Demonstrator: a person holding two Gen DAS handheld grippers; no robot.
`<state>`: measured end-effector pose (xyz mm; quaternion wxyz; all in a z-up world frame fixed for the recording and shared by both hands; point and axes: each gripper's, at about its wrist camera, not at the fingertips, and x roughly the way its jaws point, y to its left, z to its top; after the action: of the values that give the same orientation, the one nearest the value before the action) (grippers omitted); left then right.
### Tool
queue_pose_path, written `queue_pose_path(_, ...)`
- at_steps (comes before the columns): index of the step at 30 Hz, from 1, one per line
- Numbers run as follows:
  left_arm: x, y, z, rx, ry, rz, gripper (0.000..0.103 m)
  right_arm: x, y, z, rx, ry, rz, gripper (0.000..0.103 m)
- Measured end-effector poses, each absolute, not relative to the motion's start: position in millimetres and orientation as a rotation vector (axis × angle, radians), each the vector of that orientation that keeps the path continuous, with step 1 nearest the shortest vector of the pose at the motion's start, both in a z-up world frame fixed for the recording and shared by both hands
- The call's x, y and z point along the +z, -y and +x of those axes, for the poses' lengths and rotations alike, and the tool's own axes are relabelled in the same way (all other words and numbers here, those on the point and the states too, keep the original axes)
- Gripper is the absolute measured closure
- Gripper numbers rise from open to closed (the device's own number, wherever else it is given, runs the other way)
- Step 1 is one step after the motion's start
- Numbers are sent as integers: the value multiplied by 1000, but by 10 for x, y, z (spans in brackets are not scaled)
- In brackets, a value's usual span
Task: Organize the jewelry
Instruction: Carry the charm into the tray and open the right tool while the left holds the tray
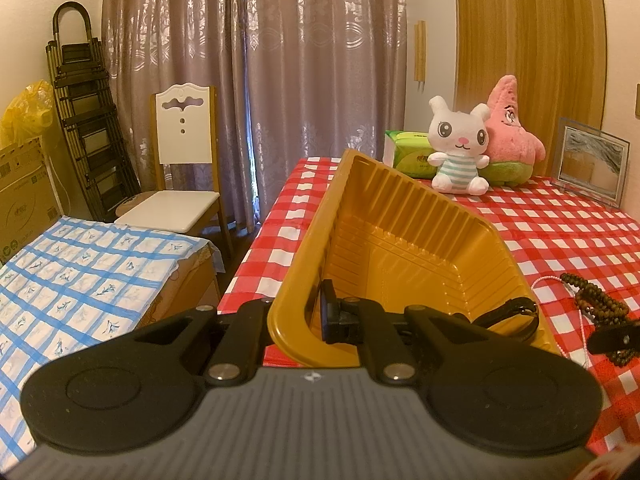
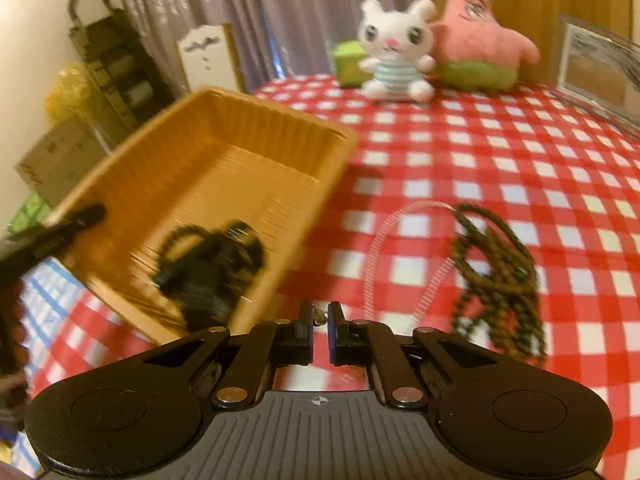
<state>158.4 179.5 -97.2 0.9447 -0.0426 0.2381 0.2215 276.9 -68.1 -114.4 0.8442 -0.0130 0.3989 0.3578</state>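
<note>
Near table's left edge: yellow tray (image 1: 404,220), thin ribbed plastic, light, flexes; your left gripper (image 1: 304,316) is clamped on its near rim.
Right gripper (image 2: 320,320): nearly closed on a small metal piece, apparently the clasp of the pearl strand (image 2: 384,248).
Strand: limp, slippery; lift slowly.
Wooden bead necklace (image 2: 496,264): loose heap just right of the strand.
Tray contents: dark strap (image 2: 208,264), blurred.

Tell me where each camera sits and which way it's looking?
Left wrist: sits on the left gripper, looking along its fingers into the tilted yellow tray they pinch by its wall.
Right wrist: sits on the right gripper, looking down at the checkered tablecloth; something tiny sits between its fingers.
Both show the tray, bead necklace, white bunny plush and each other's gripper.
</note>
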Motion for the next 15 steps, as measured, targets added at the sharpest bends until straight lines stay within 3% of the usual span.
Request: queue_pose_path(15,-971,-1811,1592,451,-486,-86,95,-1033,-137,2631,1007,-805,-49,96)
